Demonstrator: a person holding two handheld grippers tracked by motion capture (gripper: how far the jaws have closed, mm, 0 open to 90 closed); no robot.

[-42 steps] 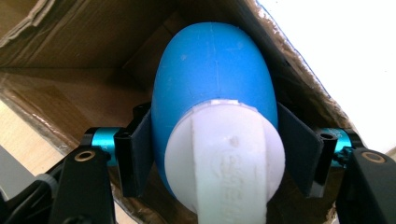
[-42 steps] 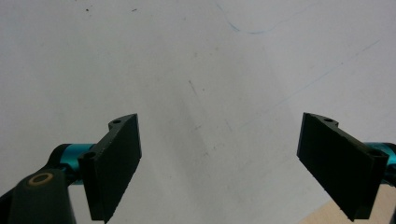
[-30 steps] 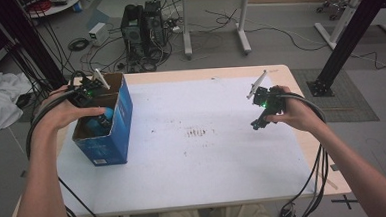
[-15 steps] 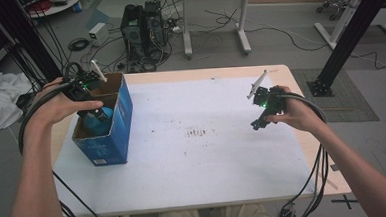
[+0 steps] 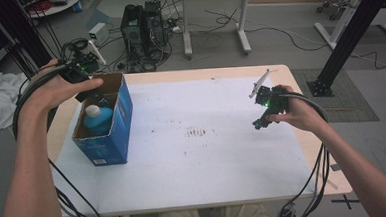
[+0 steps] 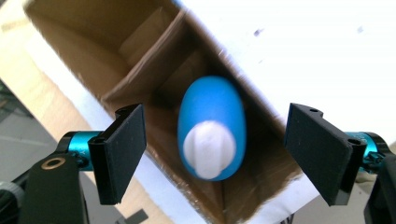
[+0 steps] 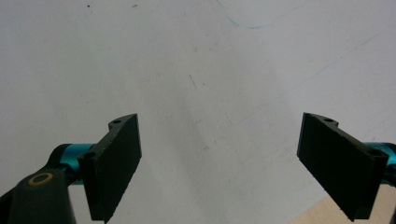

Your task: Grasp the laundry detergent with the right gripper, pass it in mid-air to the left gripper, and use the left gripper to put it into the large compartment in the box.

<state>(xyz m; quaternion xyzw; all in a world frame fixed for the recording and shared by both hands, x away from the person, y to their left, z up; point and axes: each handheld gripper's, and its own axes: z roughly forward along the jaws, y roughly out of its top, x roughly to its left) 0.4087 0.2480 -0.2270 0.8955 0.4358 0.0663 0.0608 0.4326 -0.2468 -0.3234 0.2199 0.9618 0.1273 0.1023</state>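
Note:
A blue cardboard box (image 5: pixel 113 137) stands open-topped at the table's left side. Inside it a blue bottle (image 5: pixel 96 121) with a white cap (image 6: pixel 208 148) stands upright. My left gripper (image 5: pixel 92 95) hovers just above the box's far end, pointing down at the bottle (image 6: pixel 212 112). Its jaws have just been opening. They now stand wide on either side of the bottle's top, and neither pad touches it. My right gripper (image 5: pixel 260 122) is held over the table's right part, open, with bare white sheet between its fingers (image 7: pixel 116 163).
A white sheet (image 5: pixel 199 168) covers the table, with brown smudges (image 5: pixel 197 133) near its middle. The wooden table edge (image 5: pixel 330 176) shows at the right. Computer towers (image 5: pixel 141 26) and cables lie on the floor beyond, and a black post (image 5: pixel 347 35) stands at the far right.
My left gripper has risen out of the box and its jaws have spread, letting go of the blue bottle, which stays standing inside. My right hand has kept still.

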